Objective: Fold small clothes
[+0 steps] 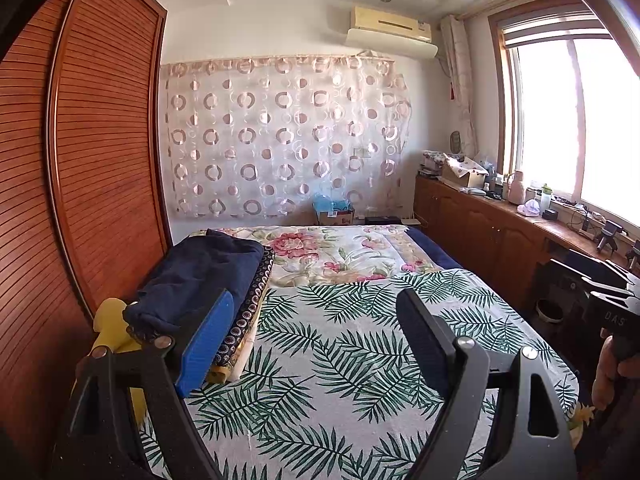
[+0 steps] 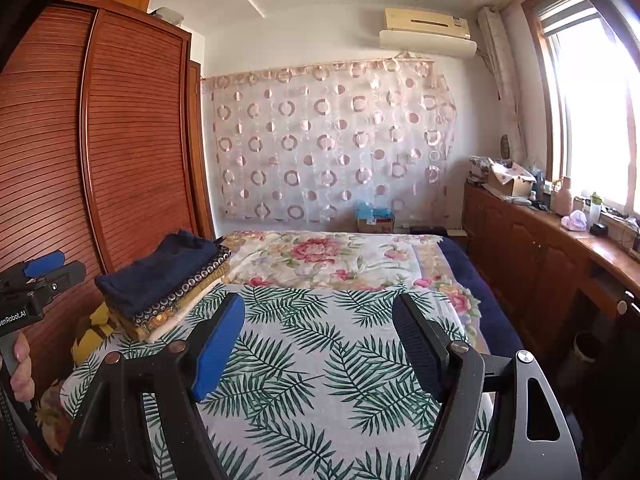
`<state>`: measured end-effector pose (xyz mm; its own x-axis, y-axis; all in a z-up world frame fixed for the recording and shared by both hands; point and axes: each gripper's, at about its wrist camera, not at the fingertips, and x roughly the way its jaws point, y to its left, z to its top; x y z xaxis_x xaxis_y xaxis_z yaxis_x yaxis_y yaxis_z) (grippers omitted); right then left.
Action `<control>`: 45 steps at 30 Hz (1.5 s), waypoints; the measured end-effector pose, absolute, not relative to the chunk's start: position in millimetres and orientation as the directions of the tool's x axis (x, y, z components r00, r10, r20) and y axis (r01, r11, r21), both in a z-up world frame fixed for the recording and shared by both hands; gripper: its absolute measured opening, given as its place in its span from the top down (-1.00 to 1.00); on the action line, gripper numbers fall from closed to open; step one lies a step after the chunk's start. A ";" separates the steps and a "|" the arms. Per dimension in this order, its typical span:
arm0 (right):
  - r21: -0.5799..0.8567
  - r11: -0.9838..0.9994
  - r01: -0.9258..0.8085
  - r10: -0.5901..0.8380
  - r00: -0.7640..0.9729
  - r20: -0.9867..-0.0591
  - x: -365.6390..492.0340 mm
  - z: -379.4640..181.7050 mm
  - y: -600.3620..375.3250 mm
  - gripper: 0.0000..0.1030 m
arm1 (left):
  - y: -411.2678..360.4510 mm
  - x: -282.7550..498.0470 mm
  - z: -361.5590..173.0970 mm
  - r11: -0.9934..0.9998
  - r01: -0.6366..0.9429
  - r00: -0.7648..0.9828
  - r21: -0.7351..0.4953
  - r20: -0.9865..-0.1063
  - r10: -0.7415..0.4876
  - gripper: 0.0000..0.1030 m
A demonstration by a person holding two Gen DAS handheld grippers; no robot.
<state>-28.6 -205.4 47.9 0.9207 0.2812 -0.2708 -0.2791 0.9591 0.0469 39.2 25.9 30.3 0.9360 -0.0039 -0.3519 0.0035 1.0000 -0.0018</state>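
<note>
Two black hand-held grippers hover above a bed (image 1: 360, 360) spread with a white sheet printed in green palm fronds. The left gripper (image 1: 316, 336) has its fingers spread wide with nothing between them, one finger faced with a ribbed blue pad (image 1: 204, 344), the other with a dark ribbed pad (image 1: 424, 344). The right gripper (image 2: 320, 340) likewise stands wide open and empty over the leaf-print sheet.

A neat stack of folded small clothes (image 2: 160, 284) sits at the bed's left edge, beside the louvred reddish-wood wardrobe (image 2: 100, 152): a soft navy garment (image 1: 200, 276) on top, a dark fabric patterned with small rings (image 1: 248, 312) under it, then yellow and cream layers. In the left wrist view the stack lies just behind the blue-padded finger.

Beyond the palm sheet lies a quilt of pink and red flowers (image 2: 320, 256). A sheer curtain dotted with pink circles (image 1: 280, 140) hangs on the far wall below a cream air conditioner (image 1: 392, 28). A person's hand (image 2: 20, 368) grips the left gripper's handle.
</note>
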 end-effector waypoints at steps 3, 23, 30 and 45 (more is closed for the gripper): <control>0.047 0.959 -0.280 0.282 0.920 -0.271 -27.0 47.3 -206.3 -0.51 | 25.8 39.2 30.1 1.000 0.003 0.936 -0.001 -0.352 -0.003 -0.63; 0.051 0.959 -0.279 0.282 0.922 -0.266 -21.0 43.6 -213.3 -0.51 | 21.4 36.2 38.6 1.000 0.004 0.939 0.000 -0.343 -0.004 -0.63; 0.051 0.959 -0.280 0.283 0.922 -0.265 -21.3 42.7 -213.5 -0.51 | 22.0 34.7 40.2 1.000 0.002 0.939 0.000 -0.343 -0.002 -0.63; 0.052 0.960 -0.277 0.280 0.922 -0.266 -20.9 40.5 -217.9 -0.51 | 23.0 34.6 38.8 1.000 0.003 0.940 -0.002 -0.342 -0.004 -0.63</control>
